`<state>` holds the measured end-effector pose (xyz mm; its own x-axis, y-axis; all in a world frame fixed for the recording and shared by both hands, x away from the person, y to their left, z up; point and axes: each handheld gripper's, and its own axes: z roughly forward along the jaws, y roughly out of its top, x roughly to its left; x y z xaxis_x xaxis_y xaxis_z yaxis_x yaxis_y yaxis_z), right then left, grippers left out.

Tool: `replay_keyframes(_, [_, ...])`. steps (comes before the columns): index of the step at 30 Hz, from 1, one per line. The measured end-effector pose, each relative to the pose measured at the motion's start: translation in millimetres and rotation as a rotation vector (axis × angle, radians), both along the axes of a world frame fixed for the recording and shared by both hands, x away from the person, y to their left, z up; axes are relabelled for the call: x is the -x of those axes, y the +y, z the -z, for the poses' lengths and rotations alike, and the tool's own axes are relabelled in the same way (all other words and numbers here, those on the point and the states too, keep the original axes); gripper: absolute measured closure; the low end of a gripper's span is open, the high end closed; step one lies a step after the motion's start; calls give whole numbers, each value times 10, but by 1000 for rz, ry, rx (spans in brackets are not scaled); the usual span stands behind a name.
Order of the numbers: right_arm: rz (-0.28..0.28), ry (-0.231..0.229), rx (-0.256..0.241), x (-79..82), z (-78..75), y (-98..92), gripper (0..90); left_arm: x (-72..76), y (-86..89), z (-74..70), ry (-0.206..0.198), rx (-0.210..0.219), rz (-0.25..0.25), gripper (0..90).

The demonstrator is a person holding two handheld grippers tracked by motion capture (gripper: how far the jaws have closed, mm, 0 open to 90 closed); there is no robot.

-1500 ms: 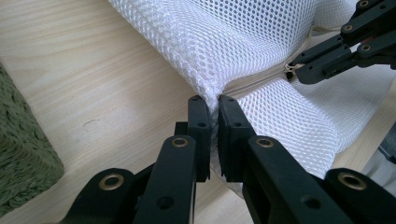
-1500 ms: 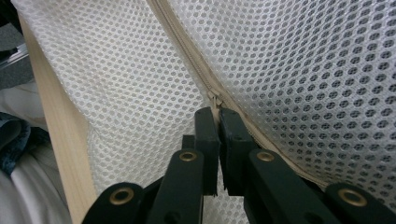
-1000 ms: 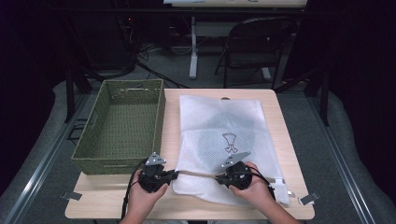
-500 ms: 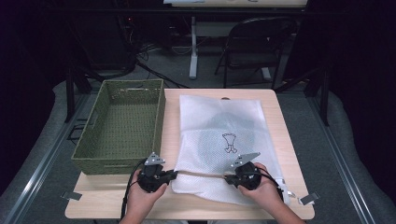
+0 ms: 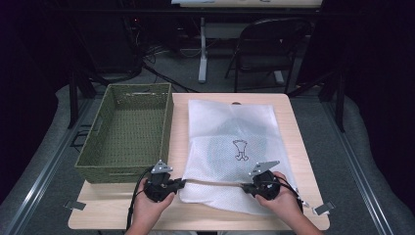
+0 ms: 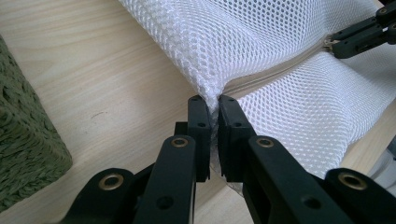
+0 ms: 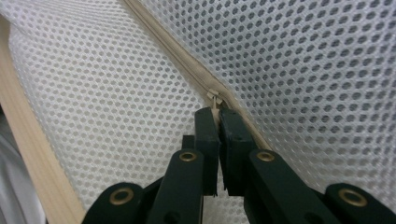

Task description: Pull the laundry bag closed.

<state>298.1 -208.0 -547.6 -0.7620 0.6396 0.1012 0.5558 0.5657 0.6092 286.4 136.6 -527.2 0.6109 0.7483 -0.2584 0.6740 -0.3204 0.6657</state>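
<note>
I have the white mesh laundry bag (image 5: 234, 156) lying flat on the bench (image 5: 298, 147), right of the green woven basket (image 5: 125, 132), with its zipper (image 5: 213, 182) running across the near end. My left claw (image 5: 180, 184) is clamped on the bag's left corner at the zipper's end, and my right claw (image 5: 244, 186) is pinched shut on the zipper pull (image 7: 214, 99). To work the zip cleanly I judge I should hold the left corner taut and draw the pull straight along the tape — no lifting, or the mesh bunches. The high view gives me the whole layout; the right gripper view alone shows the small tab between the jaws, and the left gripper view shows the mesh gathered into a fold at its grip (image 6: 212, 93).
</note>
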Motion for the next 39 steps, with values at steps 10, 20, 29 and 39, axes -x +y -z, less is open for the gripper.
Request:
replay_keyframes(10, [13,-3,7,18,3,-66,872,-2,6,8,-1,1,-8,853])
replay_keyframes(20, [34,6,5,35,26,-173,872,-5,7,16,4,0,-4,853])
replay_keyframes(29, [57,11,13,48,40,-260,871,-6,10,17,7,-1,-7,853])
replay_keyframes(39, [76,11,18,60,59,-363,871,-5,9,28,5,0,-10,852])
